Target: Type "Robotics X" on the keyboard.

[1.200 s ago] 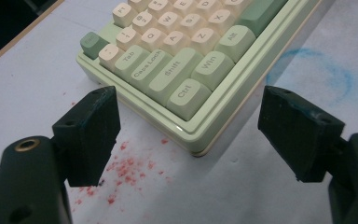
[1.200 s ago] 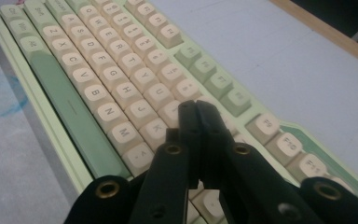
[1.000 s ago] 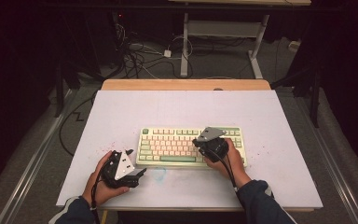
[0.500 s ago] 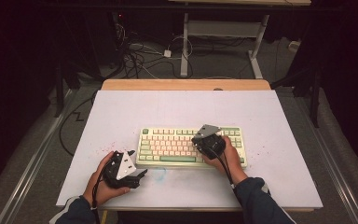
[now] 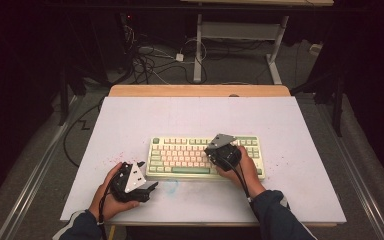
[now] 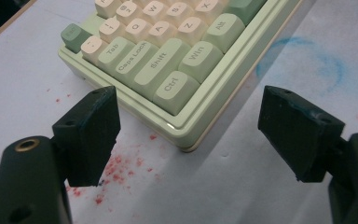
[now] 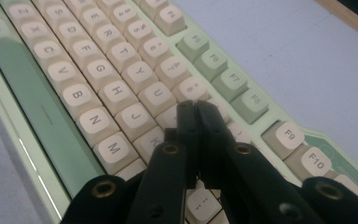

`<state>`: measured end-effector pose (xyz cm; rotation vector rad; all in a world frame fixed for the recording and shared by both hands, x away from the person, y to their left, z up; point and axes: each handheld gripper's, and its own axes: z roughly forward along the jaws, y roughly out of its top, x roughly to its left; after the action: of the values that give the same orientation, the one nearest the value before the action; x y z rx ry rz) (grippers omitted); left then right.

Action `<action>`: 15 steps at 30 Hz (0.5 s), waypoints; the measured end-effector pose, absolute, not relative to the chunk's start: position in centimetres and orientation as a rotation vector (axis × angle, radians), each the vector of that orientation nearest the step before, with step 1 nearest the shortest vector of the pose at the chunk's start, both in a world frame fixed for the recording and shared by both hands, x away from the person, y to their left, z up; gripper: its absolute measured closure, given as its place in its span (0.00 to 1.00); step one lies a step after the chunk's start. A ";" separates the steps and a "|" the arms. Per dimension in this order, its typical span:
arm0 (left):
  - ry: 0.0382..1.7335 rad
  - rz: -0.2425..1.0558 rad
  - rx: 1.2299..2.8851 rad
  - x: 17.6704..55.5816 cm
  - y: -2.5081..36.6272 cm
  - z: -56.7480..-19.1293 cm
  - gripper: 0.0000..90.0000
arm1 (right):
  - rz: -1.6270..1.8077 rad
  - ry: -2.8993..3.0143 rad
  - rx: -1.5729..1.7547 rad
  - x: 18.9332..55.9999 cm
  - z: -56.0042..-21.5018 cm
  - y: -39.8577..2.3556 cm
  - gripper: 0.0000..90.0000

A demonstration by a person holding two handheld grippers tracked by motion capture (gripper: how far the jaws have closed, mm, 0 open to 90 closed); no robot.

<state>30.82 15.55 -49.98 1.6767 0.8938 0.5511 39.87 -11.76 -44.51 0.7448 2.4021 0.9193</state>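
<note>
Black jaws of the right gripper (image 7: 195,109) are pressed together with nothing between them. Their tips sit over the cream keys in the middle of the keyboard (image 7: 98,88), close to the I and K keys. I cannot tell if the tips touch a key. In the high view the right gripper (image 5: 215,151) is over the right half of the keyboard (image 5: 180,155), and the right hand (image 5: 242,167) rests at the front edge of it. A dark sleeve (image 5: 275,215) covers that arm.

Over on the other side, the left gripper (image 6: 189,126) has its jaws wide apart and holds nothing. Between the jaws you can see the front left corner of the keyboard (image 6: 168,79), with the Ctrl, Shift and Win keys. The jaws are near that corner but not touching it. In the high view the left gripper (image 5: 147,187) lies low by the table (image 5: 130,120), just beside the front left corner of the keyboard, held by the left hand (image 5: 107,197).

Little red specks (image 6: 116,165) are on the white table by the left jaw. A faint blue ring (image 6: 303,60) is drawn on the table by the front edge of the keyboard.
</note>
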 end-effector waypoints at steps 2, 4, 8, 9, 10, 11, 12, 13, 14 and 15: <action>0.895 0.550 1.675 30.8 15.6 -50.0 0.22 | 0.952 2.388 0.752 39.7 -44.3 -12.0 0.97; 0.894 0.552 1.674 30.8 15.6 -50.0 0.22 | 0.978 2.371 0.749 39.4 -44.1 -12.3 0.95; 0.895 0.553 1.672 30.8 15.5 -50.0 0.22 | 1.040 2.341 0.742 39.0 -43.7 -12.9 0.89; 0.893 0.554 1.675 30.8 15.6 -49.9 0.22 | 1.059 2.341 0.736 38.8 -43.6 -13.1 0.86; 0.893 0.555 1.673 30.8 15.6 -49.9 0.22 | 1.073 2.333 0.731 38.7 -43.5 -13.3 0.83; 0.893 0.557 1.674 30.8 15.6 -49.9 0.22 | 1.074 2.322 0.735 38.5 -43.4 -13.5 0.80; 0.892 0.557 1.675 30.8 15.6 -49.9 0.22 | 1.083 2.317 0.733 38.4 -43.3 -13.6 0.77; 0.891 0.557 1.675 30.8 15.6 -49.9 0.22 | 1.103 2.315 0.731 38.2 -43.2 -13.8 0.75; 0.893 0.556 1.672 30.8 15.6 -49.9 0.22 | 1.115 2.303 0.726 38.0 -43.1 -14.1 0.71; 0.891 0.558 1.676 30.8 15.6 -49.9 0.22 | 1.125 2.291 0.727 37.8 -43.0 -14.3 0.67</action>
<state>30.76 15.62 -49.86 1.6763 0.8906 0.5583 37.83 -14.25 -42.98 0.7268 2.2914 1.1254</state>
